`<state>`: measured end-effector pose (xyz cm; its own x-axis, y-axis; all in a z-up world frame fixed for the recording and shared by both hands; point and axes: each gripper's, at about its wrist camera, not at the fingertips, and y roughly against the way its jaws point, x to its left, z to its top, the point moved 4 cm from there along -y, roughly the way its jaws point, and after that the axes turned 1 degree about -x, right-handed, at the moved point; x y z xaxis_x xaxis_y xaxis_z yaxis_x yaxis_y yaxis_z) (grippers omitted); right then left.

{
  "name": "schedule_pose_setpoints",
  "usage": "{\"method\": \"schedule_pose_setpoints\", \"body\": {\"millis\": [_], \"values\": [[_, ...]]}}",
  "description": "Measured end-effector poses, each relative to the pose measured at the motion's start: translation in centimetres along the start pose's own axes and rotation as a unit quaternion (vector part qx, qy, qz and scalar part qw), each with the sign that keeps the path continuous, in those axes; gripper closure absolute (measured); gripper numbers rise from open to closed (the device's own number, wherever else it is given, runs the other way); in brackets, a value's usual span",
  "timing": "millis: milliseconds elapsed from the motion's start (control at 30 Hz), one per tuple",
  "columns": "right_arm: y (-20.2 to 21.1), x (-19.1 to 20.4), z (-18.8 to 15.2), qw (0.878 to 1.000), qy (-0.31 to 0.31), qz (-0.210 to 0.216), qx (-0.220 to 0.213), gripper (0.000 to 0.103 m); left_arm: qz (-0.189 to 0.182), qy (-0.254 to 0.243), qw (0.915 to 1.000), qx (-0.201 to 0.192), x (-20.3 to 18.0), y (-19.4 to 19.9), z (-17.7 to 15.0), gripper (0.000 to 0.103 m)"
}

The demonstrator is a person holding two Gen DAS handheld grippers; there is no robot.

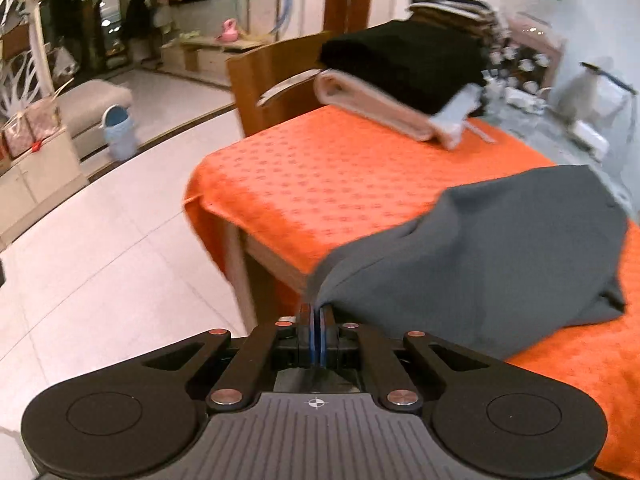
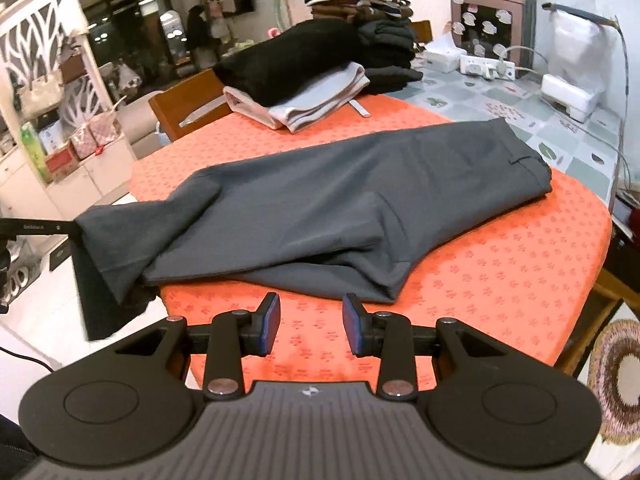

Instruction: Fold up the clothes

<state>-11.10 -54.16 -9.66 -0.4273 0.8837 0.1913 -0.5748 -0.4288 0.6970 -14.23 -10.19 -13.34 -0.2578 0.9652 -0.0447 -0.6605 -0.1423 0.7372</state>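
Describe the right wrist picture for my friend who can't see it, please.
Grey trousers lie across an orange tablecloth, one leg end pulled off the table's left edge by the left gripper. The open right gripper hovers just in front of them, touching nothing. Folded clothes are stacked behind.

This is a lived-in home, a dining and living area. A desk (image 2: pixel 520 264) draped in an orange patterned cloth carries stacks of folded clothes (image 2: pixel 360 32) at its far edge, with a wooden dining chair (image 1: pixel 276 80) pushed up to that edge. Beyond lie pale floor tiles (image 1: pixel 120 240), a beige sofa (image 1: pixel 92 100), a small blue bin (image 1: pixel 118 132), a hula hoop (image 1: pixel 264 0) leaning on the wall, and a white cut-out screen (image 2: pixel 36 40) hung with bags. At the desk's right far corner stand a small appliance dotted with stickers (image 2: pixel 490 20), a white power strip (image 2: pixel 486 66), and a floral oilcloth (image 2: pixel 520 116).
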Motion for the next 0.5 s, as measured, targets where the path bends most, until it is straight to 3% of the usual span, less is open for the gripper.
{"method": "schedule_pose_setpoints", "body": {"millis": [100, 233, 300, 400, 500], "values": [[-0.3, 0.6, 0.1, 1.000, -0.015, -0.011, -0.003, 0.064, -0.003, -0.009, 1.0000, -0.002, 1.4, -1.4, 0.7, 0.088], [-1.2, 0.9, 0.5, 0.999, -0.025, -0.020, -0.012, 0.064, -0.047, -0.017, 0.9983, -0.030, 1.9, -1.9, 2.6, 0.065], [-1.9, 0.9, 0.8, 0.999, -0.033, -0.019, -0.016, 0.063, -0.074, -0.022, 0.9960, -0.046, 1.6, -2.1, 3.7, 0.058], [-3.2, 0.9, 1.5, 0.998, -0.046, -0.029, -0.013, 0.062, -0.127, -0.029, 0.9910, -0.032, 0.4, -3.7, 5.6, 0.055], [-4.4, 1.5, 2.2, 0.996, -0.069, -0.047, -0.015, 0.062, -0.187, -0.065, 0.9801, -0.011, -1.7, -5.9, 7.0, 0.053]]}}
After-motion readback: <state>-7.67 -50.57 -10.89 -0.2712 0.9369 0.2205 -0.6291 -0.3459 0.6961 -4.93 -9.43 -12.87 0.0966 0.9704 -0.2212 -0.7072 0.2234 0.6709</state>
